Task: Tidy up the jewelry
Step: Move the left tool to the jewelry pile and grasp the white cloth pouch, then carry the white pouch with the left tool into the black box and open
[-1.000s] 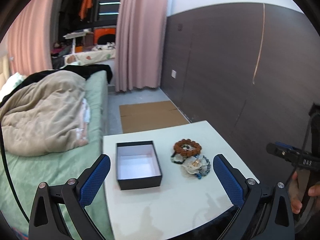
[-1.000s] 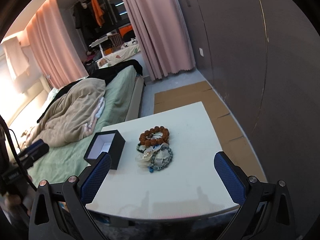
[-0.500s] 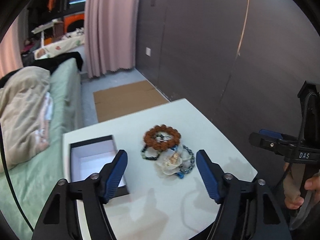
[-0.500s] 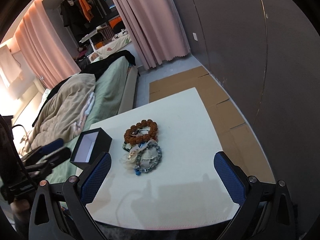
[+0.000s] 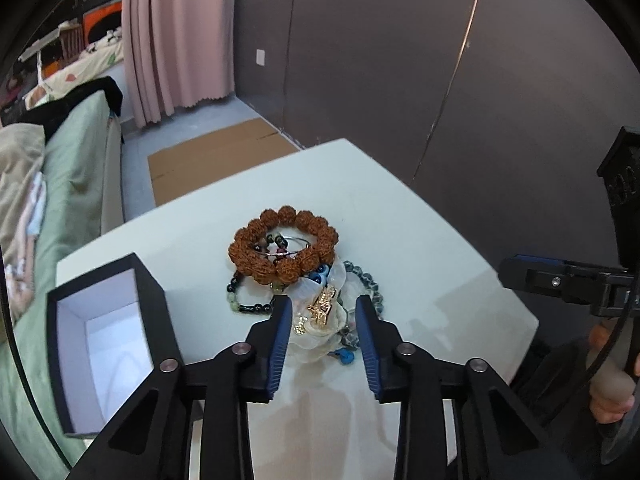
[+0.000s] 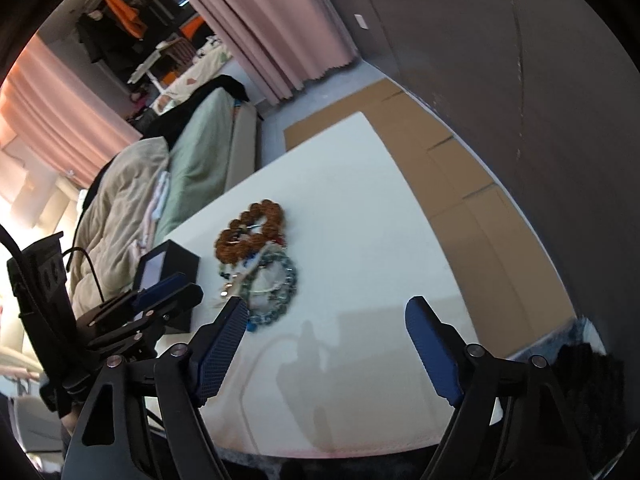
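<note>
1 open black box (image 5: pixel 108 344) on white desk (image 5: pixel 420 240), left of jewelry | 1 brown bead bracelet (image 5: pixel 283 245) atop pile | 1 gold charm (image 5: pixel 320 307) between left gripper (image 5: pixel 323 312) fingers, parted, not yet pinching | right gripper (image 6: pixel 326 322) fingers wide apart above desk

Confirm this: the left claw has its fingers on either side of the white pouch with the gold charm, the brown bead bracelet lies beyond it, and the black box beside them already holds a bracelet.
One thing is wrong. The left wrist view shows the black box empty, only its white lining visible. The rest stands: the left claw straddles the white pouch, with the brown bead bracelet beyond it.
</note>
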A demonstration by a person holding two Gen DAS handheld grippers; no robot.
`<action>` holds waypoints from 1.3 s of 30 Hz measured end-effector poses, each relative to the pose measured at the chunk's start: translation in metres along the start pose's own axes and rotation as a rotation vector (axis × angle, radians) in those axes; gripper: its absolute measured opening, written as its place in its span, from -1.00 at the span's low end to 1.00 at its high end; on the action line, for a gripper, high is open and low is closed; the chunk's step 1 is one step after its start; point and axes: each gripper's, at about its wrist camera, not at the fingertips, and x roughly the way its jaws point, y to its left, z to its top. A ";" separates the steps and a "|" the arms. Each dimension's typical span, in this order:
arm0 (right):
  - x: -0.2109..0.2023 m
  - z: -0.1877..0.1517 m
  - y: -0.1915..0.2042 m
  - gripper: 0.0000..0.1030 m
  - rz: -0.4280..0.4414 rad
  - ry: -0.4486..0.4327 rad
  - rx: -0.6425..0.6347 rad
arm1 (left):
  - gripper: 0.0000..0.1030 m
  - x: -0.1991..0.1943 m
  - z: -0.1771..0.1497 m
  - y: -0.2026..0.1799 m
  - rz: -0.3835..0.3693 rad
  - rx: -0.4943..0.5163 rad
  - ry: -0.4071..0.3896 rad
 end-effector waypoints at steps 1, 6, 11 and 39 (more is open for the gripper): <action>0.002 0.000 -0.002 0.61 -0.002 0.004 0.006 | -0.45 0.004 0.001 0.001 -0.003 0.000 0.005; 0.010 0.001 -0.006 0.60 0.001 0.027 0.018 | -0.47 0.018 0.001 0.004 -0.016 0.001 0.025; 0.016 0.002 -0.003 0.60 0.005 0.045 0.012 | -0.79 0.029 -0.001 0.005 -0.029 0.006 0.045; 0.071 -0.001 0.083 0.03 0.108 0.104 -0.118 | -0.83 -0.046 0.000 0.065 -0.070 -0.147 -0.177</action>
